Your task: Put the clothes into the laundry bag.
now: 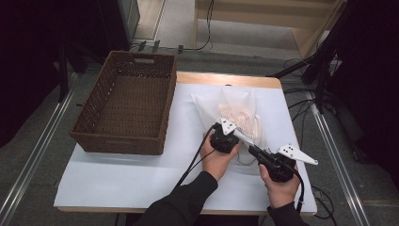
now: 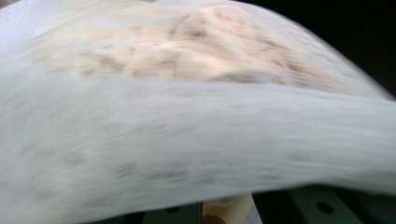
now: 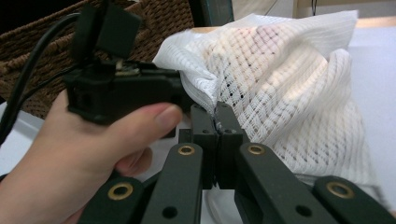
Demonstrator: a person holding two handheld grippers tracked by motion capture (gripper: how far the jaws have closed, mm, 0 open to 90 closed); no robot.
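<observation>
A white mesh bag [image 1: 235, 110] lies on the white table [image 1: 131, 179], with pale, pinkish cloth showing through it. My right gripper [image 3: 217, 114] is shut on the bag's near edge, and a thin fold of mesh is pinched between its black jaws. From above, the right gripper [image 1: 245, 142] reaches up-left to the bag. Just left of it, my left gripper [image 1: 231, 134] grips the same edge. In the right gripper view the left gripper [image 3: 180, 93] meets the bunched mesh. The mesh bag [image 2: 196, 116] drapes blurred right over the left gripper's camera.
A brown wicker basket [image 1: 120, 141] stands empty at the table's left, and the basket [image 3: 159, 18] also sits behind the left hand. Black cables trail from both grippers toward the near edge. Stands and cables crowd the floor at the right.
</observation>
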